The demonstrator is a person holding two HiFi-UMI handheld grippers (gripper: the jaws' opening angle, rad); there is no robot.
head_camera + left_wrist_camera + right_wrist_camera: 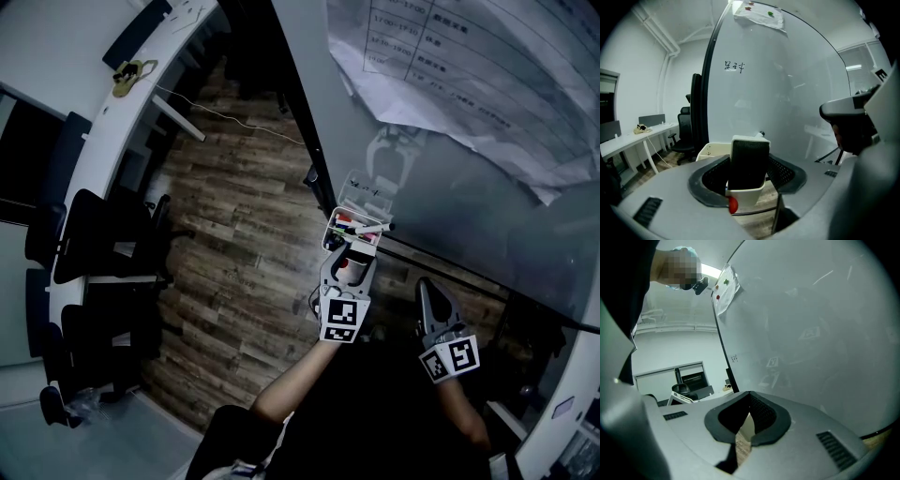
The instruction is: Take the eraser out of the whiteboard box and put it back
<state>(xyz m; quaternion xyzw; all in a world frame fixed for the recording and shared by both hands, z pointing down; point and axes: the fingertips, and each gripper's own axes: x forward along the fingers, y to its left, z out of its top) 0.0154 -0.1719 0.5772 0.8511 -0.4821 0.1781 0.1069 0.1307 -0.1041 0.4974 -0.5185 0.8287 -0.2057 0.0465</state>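
Forearm (pixel 298 386) and both grippers fill the low middle of the head view. Left gripper (pixel 350 251) reaches up to the whiteboard box (pixel 334 223), tips right at its near edge. Right gripper (pixel 427 285) is beside it to the right, apart from the box and not touching anything.

Left gripper (pixel 750 174) jaws are spread wide. The eraser (pixel 749 161), black and upright, stands between them in a white compartment of the box (pixel 746 199). Pads sit just beside its two sides, no clear squeeze visible. Eraser is in the box, not lifted out. A small red round thing (pixel 733 205) is at the compartment's lower left corner. A marker tip (pixel 761 134) pokes up behind the eraser.

Right gripper (pixel 744 428) jaws are pressed nearly together, only a thin slit between them, nothing in it.

The box hangs on the lower edge of the whiteboard (pixel 450 187), with coloured markers inside. Printed paper sheets (pixel 469 66) are stuck higher on the board. Wood floor (pixel 244 244) lies below. A long white bench (pixel 103 141) with black chairs (pixel 94 234) runs along the left.
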